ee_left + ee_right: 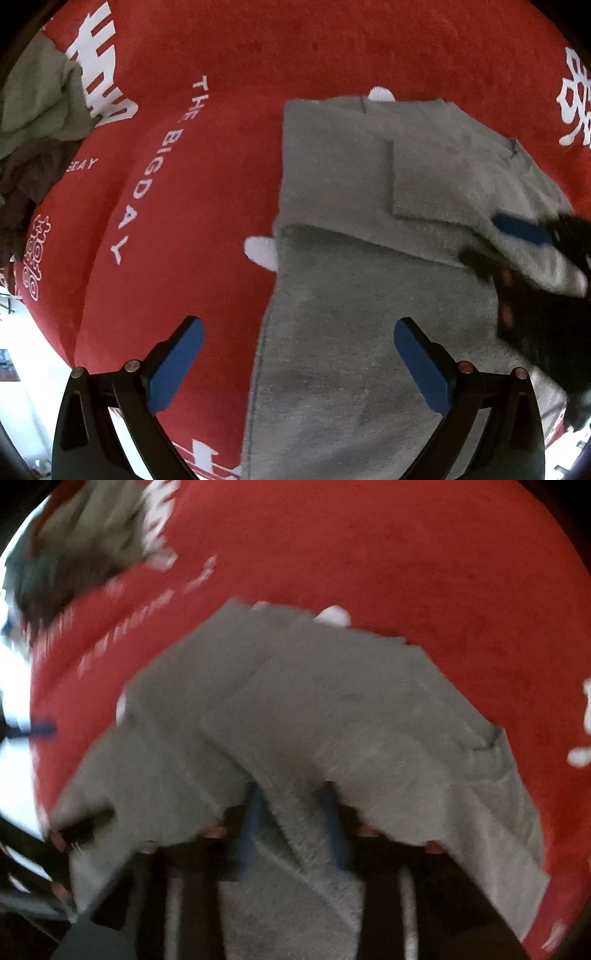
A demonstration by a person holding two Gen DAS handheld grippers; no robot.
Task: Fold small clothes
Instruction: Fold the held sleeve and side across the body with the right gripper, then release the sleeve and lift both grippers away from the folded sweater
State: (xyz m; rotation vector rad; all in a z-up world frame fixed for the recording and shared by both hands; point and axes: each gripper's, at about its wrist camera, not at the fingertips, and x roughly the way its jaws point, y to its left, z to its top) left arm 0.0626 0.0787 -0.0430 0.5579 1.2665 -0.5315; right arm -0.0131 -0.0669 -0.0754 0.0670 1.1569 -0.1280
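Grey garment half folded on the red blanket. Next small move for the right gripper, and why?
Probably lift the right gripper clear of the grey garment. A ridge of the fabric sits between its blue pads, which look parted, though blur hides any contact. The sleeve flap already lies folded over the body, so that fold looks placed. The left gripper hangs open over the garment's edge on the red blanket.

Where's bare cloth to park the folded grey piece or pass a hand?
Free: the red cloth beyond the grey garment, and the strip between its left edge and the "THE BIGDAY" lettering. Crowded: the far left corner, under the green and dark clothes pile, and the garment's right side, where the right gripper works.
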